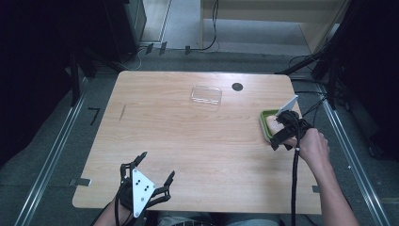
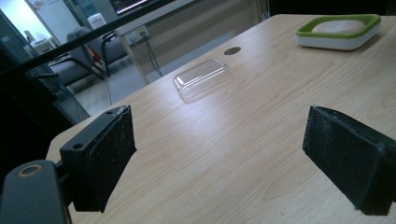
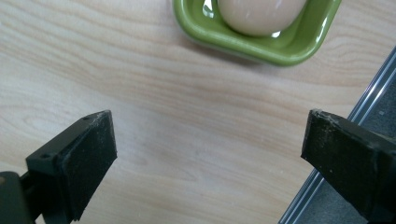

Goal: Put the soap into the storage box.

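readable text: none | labels, brands, numbers: none legible on any surface | screen far beyond the left tool: too blurred to read

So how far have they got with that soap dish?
Looks done: the pale soap lies in the green dish near the table's right edge. In hand: nothing; the right hand-held gripper is open beside the dish. Probably left: fitting the clear lid, lying apart; the left hand-held gripper waits open.

Light wooden table (image 1: 188,141), clear plastic lid (image 1: 206,95) near far edge, green soap dish (image 1: 265,126) at right edge.
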`<move>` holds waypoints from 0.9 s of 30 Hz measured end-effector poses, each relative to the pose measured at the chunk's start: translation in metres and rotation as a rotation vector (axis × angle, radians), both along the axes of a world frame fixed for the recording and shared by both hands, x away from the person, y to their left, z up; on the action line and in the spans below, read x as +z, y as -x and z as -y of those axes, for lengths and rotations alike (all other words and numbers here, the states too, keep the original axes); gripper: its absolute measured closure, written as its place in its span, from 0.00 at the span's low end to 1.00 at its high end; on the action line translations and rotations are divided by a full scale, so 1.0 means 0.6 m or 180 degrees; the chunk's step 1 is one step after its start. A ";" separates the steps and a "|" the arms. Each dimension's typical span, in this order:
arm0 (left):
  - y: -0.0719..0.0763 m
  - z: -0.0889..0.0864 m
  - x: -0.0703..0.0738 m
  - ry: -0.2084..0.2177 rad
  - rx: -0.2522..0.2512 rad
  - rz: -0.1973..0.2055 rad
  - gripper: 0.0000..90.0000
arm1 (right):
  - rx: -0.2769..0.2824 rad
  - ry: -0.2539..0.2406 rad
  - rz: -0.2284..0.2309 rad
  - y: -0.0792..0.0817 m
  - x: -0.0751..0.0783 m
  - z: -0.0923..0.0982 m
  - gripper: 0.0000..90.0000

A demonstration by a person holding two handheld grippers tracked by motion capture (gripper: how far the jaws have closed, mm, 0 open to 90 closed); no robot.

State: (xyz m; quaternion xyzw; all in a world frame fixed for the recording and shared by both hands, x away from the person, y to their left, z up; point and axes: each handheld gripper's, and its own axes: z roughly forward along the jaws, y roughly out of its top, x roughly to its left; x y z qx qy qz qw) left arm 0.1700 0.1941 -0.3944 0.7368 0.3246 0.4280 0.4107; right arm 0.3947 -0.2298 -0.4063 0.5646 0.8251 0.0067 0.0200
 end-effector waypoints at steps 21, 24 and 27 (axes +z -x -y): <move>0.000 0.001 0.000 -0.0012 -0.0001 0.0001 0.11 | 0.0120 0.0021 -0.0146 0.092 -0.038 0.006 0.03; 0.000 0.001 0.000 -0.0020 -0.0010 0.0008 0.11 | 0.0150 0.0019 -0.0191 0.101 -0.049 0.009 0.03; 0.000 0.001 0.000 -0.0022 -0.0009 0.0008 0.11 | 0.0149 0.0035 -0.0257 0.107 -0.059 0.010 0.02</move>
